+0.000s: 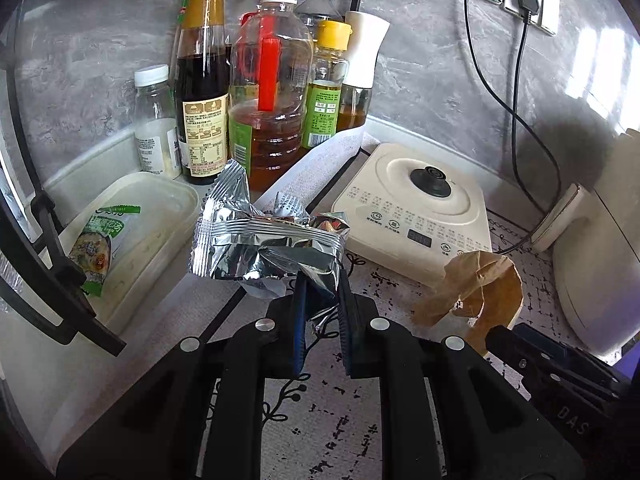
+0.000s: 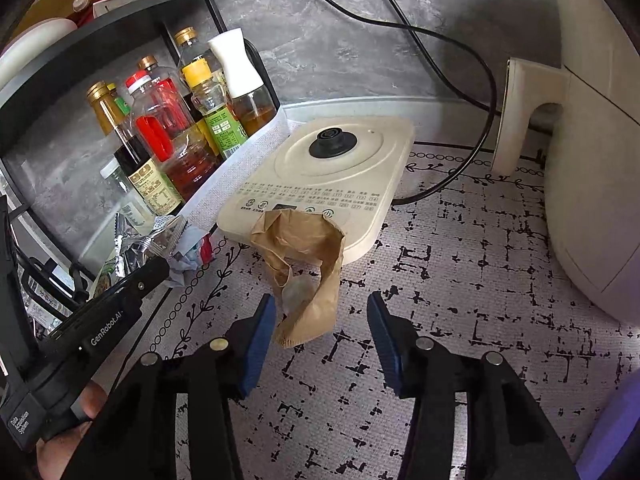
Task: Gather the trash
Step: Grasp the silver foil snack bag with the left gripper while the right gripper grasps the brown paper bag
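Silver foil wrapper point(image 1: 266, 240) is pinched by only a corner in the left gripper point(image 1: 323, 312), lifted before the bottles point(image 1: 260, 92); it could slip out. The right gripper point(image 2: 322, 332) is spread wide around the brown paper point(image 2: 306, 276) on the mat point(image 2: 460, 300), which may slide away when squeezed.

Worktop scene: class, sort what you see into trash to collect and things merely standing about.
Trash: foil wrapper, held in the left gripper; crumpled brown paper bag, ahead of the open right gripper.

Standing about: bottles, heater base, white appliance, cables.
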`<state>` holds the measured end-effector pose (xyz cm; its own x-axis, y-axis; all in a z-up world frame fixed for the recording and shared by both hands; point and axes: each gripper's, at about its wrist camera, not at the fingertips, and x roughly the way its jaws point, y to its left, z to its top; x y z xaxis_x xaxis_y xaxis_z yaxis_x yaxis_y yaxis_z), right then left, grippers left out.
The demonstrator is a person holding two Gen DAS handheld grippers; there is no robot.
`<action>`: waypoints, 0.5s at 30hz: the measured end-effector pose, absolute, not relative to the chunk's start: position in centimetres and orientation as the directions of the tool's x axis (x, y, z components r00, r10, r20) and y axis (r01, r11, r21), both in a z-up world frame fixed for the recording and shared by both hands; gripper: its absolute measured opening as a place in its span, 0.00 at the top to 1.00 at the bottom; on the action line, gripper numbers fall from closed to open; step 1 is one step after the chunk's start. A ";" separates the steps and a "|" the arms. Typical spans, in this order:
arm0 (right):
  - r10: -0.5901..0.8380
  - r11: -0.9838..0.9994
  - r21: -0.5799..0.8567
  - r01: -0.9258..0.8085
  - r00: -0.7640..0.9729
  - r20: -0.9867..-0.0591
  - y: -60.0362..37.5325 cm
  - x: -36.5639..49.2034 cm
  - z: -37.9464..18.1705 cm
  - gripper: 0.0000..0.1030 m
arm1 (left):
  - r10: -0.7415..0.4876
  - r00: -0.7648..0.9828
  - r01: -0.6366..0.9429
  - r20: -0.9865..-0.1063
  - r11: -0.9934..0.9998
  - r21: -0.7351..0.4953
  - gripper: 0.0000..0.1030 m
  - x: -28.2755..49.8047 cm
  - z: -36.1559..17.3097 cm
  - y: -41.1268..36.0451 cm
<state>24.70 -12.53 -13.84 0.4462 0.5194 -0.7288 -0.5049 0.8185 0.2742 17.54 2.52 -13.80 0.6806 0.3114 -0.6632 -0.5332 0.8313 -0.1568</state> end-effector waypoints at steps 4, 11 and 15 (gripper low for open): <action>0.523 0.808 0.272 -0.523 0.422 -0.740 -12.0 24.5 -14.3 0.91 | 0.306 0.683 -0.523 -0.663 0.838 -0.153 0.86 17.1 -13.6 2.4; 0.519 0.820 0.260 -0.510 0.471 -0.713 -13.9 22.6 -12.4 0.96 | 0.283 0.702 -0.491 -0.653 0.857 -0.155 0.86 15.8 -12.2 1.3; 0.521 0.826 0.261 -0.499 0.501 -0.691 -15.3 21.5 -10.8 0.96 | 0.271 0.722 -0.461 -0.637 0.875 -0.151 0.86 14.7 -10.9 0.2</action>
